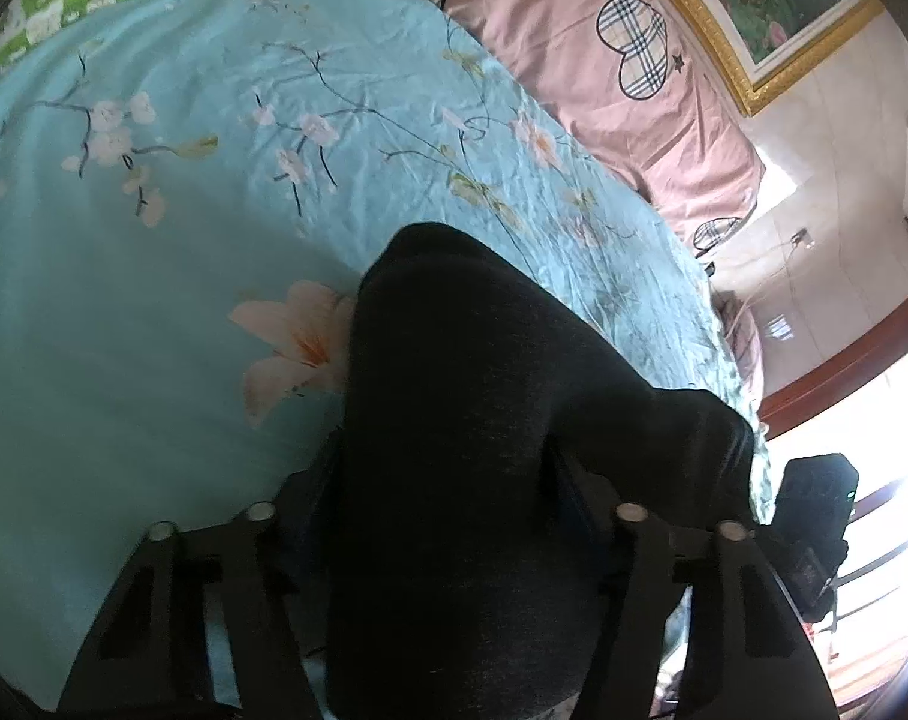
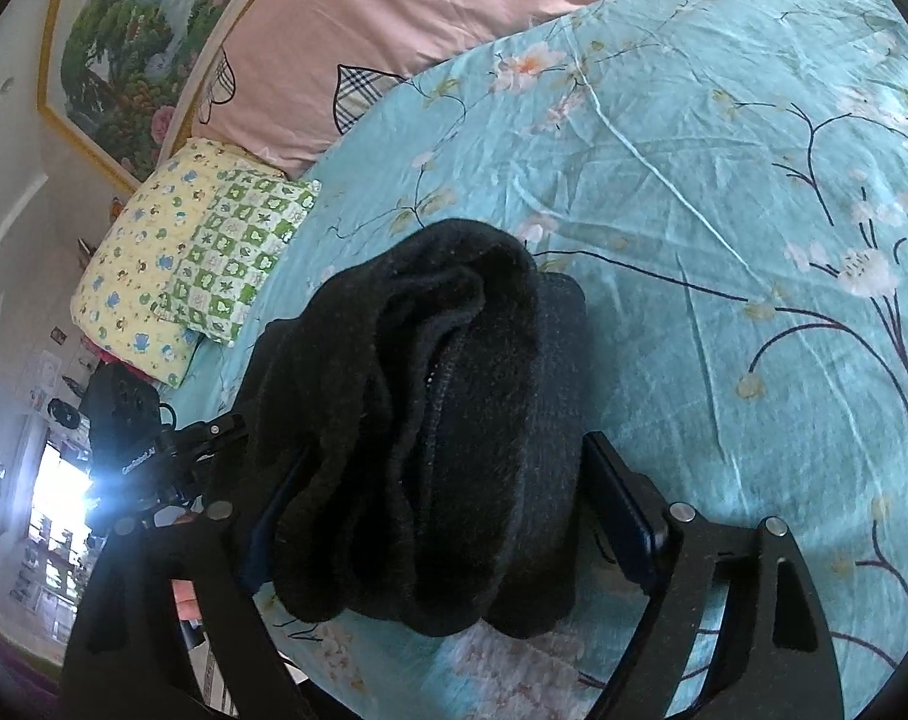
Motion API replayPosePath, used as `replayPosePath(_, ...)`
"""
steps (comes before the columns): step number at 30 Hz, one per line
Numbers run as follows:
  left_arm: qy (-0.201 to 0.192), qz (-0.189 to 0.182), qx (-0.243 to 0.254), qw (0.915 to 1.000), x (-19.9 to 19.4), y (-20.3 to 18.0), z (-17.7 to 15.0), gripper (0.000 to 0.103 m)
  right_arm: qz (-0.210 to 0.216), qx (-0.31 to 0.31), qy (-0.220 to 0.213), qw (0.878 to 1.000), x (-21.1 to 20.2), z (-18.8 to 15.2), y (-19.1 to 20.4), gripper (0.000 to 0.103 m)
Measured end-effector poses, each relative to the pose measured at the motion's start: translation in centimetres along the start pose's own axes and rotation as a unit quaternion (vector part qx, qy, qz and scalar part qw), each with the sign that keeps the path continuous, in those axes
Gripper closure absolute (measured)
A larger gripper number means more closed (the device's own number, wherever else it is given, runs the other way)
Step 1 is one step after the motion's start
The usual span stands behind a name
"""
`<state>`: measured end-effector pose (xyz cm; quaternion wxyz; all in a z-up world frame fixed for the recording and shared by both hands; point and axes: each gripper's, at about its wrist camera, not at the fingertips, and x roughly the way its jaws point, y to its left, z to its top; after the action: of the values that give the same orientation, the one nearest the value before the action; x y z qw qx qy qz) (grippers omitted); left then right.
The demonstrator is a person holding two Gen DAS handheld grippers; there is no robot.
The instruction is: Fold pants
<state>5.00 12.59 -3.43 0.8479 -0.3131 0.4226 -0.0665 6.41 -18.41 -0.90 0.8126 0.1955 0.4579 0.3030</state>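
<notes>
The black pants [image 1: 454,360] lie in a folded bundle on the turquoise floral bedsheet [image 1: 154,300]. My left gripper [image 1: 445,450] straddles one end of it; the cloth fills the whole gap and bulges over both fingers, so the pads press on it. From the opposite end, the right wrist view shows the stacked folds of the pants [image 2: 454,330] between the fingers of my right gripper [image 2: 448,444]. Its left finger is partly covered by cloth. The right finger [image 2: 622,504] stands just beside the bundle's edge with a thin strip of sheet showing.
A pink duvet [image 1: 604,90] with checked hearts lies along the far side, under a framed picture [image 1: 766,0]. A green-and-yellow pillow [image 2: 184,264] sits at the bed's corner. Each gripper's body shows at the other view's edge. The bed's edge runs close behind the bundle.
</notes>
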Motion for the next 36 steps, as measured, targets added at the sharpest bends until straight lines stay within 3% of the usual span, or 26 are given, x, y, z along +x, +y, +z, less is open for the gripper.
replayPosePath(9,-0.018,0.010,0.012,0.9997,-1.2,-1.3,0.0,0.062,0.009,-0.011,-0.010,1.000,-0.2,0.0,0.6,0.044)
replayPosePath(15,-0.036,0.005,0.019,0.9991,-3.0,-2.1,0.3,0.066,0.015,-0.022,-0.017,0.999,-0.6,0.6,1.7,0.048)
replayPosePath(25,-0.098,0.041,0.021,0.9941,-7.6,-2.1,1.6,0.066,0.049,-0.058,-0.017,0.997,0.9,2.5,5.1,0.049)
replayPosePath(36,-0.153,0.099,0.016,0.9832,-10.4,0.4,4.4,0.066,0.084,-0.103,0.000,0.991,5.8,5.7,9.8,0.049)
